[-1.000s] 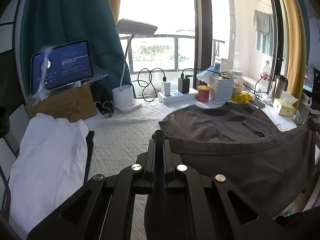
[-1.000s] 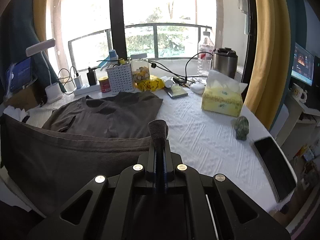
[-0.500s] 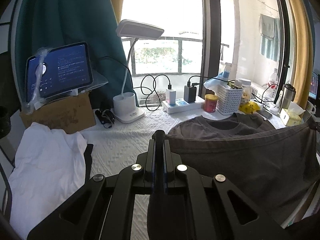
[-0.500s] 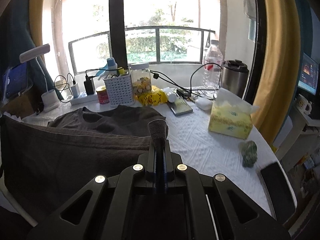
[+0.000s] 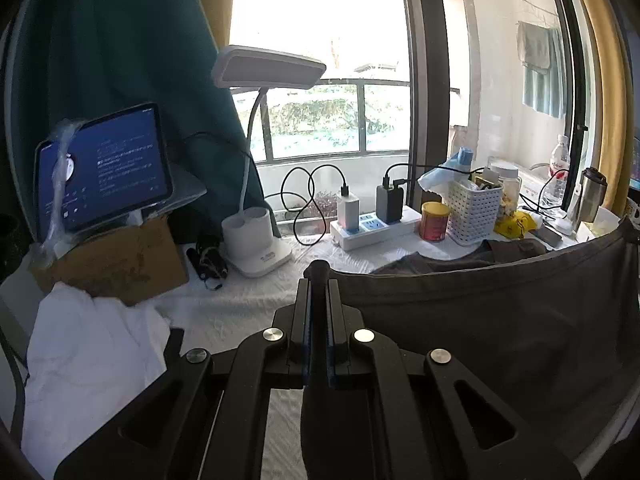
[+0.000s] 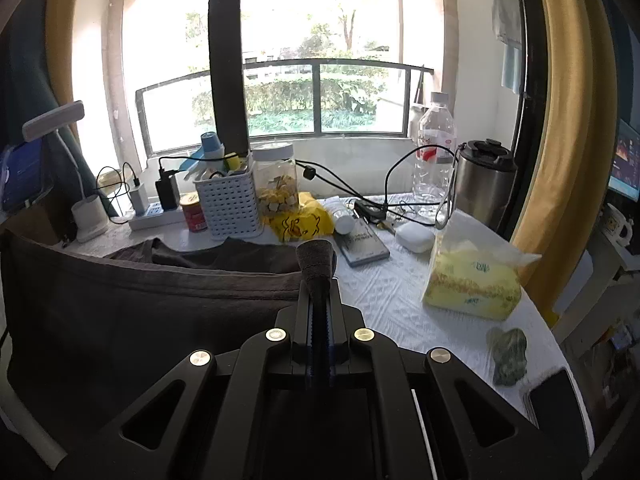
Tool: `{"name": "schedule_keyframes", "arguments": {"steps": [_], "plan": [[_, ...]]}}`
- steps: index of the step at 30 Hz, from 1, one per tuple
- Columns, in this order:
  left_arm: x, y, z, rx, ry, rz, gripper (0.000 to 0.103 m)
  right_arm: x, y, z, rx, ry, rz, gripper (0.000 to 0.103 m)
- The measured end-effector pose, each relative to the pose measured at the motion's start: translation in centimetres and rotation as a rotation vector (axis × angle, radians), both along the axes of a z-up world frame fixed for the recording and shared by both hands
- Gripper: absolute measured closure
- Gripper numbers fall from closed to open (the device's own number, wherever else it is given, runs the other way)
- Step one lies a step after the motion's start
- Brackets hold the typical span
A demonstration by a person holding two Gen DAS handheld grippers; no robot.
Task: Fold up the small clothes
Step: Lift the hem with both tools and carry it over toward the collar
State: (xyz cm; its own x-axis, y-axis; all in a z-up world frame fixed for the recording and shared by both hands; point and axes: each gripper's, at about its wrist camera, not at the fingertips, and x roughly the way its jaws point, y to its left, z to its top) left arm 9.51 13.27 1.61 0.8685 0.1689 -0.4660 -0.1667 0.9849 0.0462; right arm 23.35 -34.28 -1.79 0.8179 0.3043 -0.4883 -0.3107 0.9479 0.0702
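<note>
Fabric of the grey T-shirt (image 5: 500,320) is pinched at one hem corner by the left gripper (image 5: 318,276) and at the other by the right gripper (image 6: 316,258), jaws pressed together on cloth. Soft matte knit hangs taut between them like a curtain. Collar end lies on the textured white tablecloth (image 6: 384,296), near the perforated white basket (image 6: 230,204). Both grippers tilt slightly downward.

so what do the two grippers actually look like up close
Both match. The left gripper and right gripper are matte black, with a wide body cut by slanted slots, four round silver bolt heads and two narrow fingers with blue strips along their inner faces. No cables, markings, hands or sleeves show.
</note>
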Motion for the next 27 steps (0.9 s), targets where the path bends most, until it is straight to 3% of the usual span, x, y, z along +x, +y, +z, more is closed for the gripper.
{"name": "schedule_keyframes", "arguments": {"steps": [27], "plan": [[8.4, 1.2, -0.4, 0.041, -0.015, 0.009, 0.099, 9.5, 2.7, 0.2, -0.034, -0.039, 0.036, 0.097]]}}
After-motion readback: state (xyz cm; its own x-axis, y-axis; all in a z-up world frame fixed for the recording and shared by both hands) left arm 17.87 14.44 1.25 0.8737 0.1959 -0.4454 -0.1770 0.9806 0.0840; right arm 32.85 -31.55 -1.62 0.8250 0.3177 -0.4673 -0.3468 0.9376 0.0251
